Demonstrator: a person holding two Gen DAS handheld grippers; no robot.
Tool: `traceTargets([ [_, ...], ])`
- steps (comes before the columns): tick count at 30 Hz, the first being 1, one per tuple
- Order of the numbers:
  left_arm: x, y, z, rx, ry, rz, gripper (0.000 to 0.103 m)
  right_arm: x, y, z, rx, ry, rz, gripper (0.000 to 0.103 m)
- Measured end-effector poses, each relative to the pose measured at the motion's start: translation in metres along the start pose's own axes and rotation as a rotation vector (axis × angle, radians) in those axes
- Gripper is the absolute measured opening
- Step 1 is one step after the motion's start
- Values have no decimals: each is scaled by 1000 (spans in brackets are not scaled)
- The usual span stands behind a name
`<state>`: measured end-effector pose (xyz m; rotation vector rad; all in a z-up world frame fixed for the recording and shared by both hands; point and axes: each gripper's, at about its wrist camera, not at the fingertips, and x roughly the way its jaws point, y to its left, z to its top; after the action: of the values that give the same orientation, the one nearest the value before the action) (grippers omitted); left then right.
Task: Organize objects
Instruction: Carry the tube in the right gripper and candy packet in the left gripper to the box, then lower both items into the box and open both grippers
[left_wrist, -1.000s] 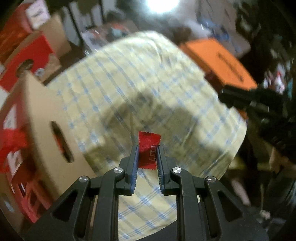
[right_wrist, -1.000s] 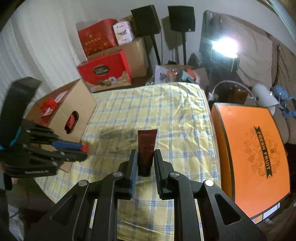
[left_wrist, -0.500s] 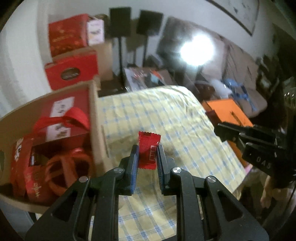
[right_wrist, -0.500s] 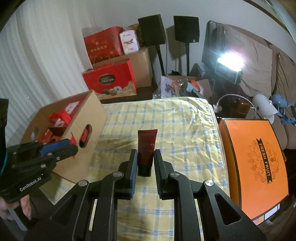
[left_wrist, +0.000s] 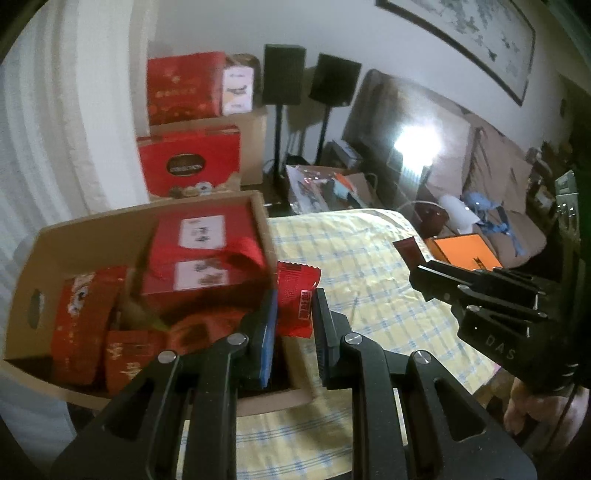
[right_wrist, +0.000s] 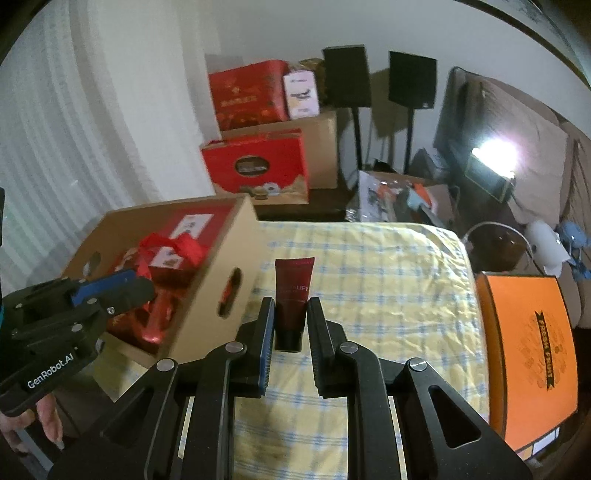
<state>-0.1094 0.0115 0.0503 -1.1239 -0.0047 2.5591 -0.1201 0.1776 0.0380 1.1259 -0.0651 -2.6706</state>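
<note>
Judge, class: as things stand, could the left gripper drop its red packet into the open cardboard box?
Probably yes. The left gripper, shut on the red packet, hangs by the cardboard box, whose top is open. Red gift boxes fill much of it, but nothing blocks the way in.

left gripper (left_wrist: 293, 314) fingers pinched on a red packet (left_wrist: 297, 297), held up off the desk | right gripper (right_wrist: 290, 323) fingers clamped on a dark red tube (right_wrist: 293, 295), pointing forward | bare hand (right_wrist: 46, 428) under the left gripper's handle
</note>
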Motion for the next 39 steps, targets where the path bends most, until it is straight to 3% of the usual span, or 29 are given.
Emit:
traceTargets([
  [22, -31, 115, -17, -115, -7, 116, 17, 46, 124, 26, -140, 53, 172, 16],
  [39, -2, 185, -18, -199, 48, 157, 17, 109, 189, 45, -203, 123, 262, 17],
])
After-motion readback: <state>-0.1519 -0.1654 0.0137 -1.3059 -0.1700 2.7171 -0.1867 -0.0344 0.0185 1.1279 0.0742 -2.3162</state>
